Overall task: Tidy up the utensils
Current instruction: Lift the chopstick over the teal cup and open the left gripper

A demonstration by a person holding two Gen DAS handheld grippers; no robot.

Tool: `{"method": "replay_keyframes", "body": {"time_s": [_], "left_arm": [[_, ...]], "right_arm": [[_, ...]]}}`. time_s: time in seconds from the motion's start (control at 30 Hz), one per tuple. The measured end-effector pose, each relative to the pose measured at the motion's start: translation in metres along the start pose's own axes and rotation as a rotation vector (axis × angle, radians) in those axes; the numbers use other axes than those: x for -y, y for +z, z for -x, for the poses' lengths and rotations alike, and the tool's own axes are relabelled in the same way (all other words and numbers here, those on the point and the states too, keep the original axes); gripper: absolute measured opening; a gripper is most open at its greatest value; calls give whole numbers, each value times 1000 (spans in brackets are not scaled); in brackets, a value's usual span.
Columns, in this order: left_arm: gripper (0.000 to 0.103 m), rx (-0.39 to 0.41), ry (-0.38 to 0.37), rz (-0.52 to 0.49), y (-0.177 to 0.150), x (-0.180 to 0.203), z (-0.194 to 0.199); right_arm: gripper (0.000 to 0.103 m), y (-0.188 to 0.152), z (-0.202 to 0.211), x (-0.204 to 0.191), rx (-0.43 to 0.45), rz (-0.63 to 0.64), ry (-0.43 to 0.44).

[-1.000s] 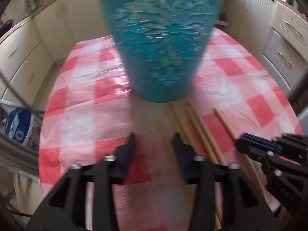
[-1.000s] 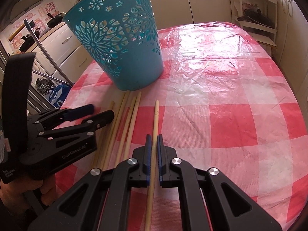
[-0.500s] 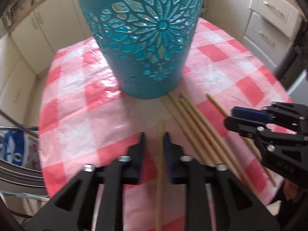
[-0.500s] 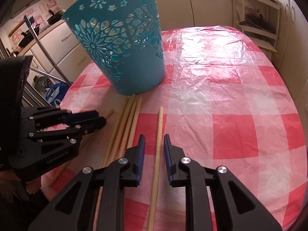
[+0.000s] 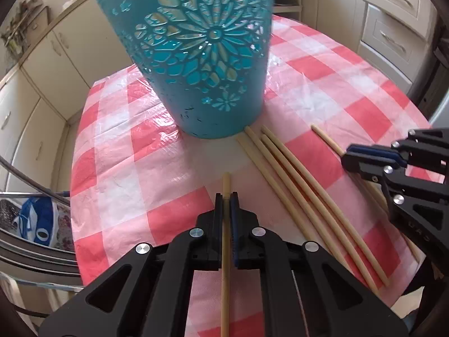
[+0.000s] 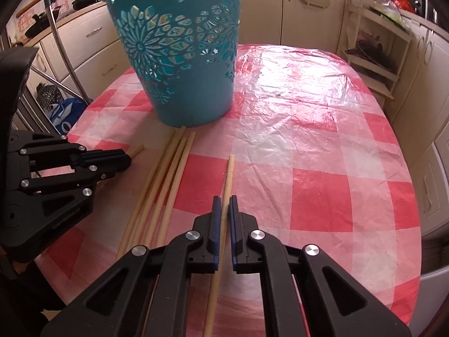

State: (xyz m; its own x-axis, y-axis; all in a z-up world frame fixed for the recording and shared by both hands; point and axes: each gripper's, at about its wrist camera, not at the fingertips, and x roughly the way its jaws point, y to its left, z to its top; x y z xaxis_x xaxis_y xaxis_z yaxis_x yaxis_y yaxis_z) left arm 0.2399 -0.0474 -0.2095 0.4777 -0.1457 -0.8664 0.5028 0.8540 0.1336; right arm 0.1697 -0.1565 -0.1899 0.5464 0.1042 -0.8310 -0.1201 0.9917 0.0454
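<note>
Your left gripper [image 5: 226,196] clamps a pale wooden stick [image 5: 226,185] | right gripper [image 6: 224,200] pinches another stick [image 6: 228,174] | both sticks' long axes point ahead toward the teal perforated plastic basket [image 5: 202,64] | left nearer

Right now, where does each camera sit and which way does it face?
Left wrist: rides the left gripper, facing the teal basket; its fingers clamp a chopstick.
Right wrist: rides the right gripper, facing along the checked tablecloth, astride another chopstick.
Shared: basket, loose chopsticks, each other's gripper.
</note>
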Motion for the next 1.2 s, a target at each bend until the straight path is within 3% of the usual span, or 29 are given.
{"method": "replay_keyframes", "body": {"time_s": [0.07,0.17,0.33,0.4,0.47,0.57,0.7,0.8,0.97,1.2], "left_arm": [[4,10,-86,40,0,-6,11],[4,86,-180,94,1,-17,39],[4,420,-396,188,-1,-50,125],[4,549,-430,237,0,-60,154],[4,665,-419,283,4,-67,178],[4,828,-338,355,20,-73,209],[4,963,-196,397,51,-71,231],[4,1042,-131,431,74,-71,233],[4,1088,-72,531,105,-88,212],[4,1036,-40,641,124,-112,155]], "right_arm": [[7,-2,0,3,14,-18,9],[6,-6,1,6,45,-43,24],[6,-9,2,3,73,-33,10],[6,-8,2,5,74,-42,21],[6,-8,2,4,76,-42,21],[6,-9,2,3,81,-36,17],[6,-9,1,2,82,-37,18],[6,-9,1,2,82,-38,18],[6,-9,1,2,81,-36,15],[6,-8,1,5,74,-54,35]]}}
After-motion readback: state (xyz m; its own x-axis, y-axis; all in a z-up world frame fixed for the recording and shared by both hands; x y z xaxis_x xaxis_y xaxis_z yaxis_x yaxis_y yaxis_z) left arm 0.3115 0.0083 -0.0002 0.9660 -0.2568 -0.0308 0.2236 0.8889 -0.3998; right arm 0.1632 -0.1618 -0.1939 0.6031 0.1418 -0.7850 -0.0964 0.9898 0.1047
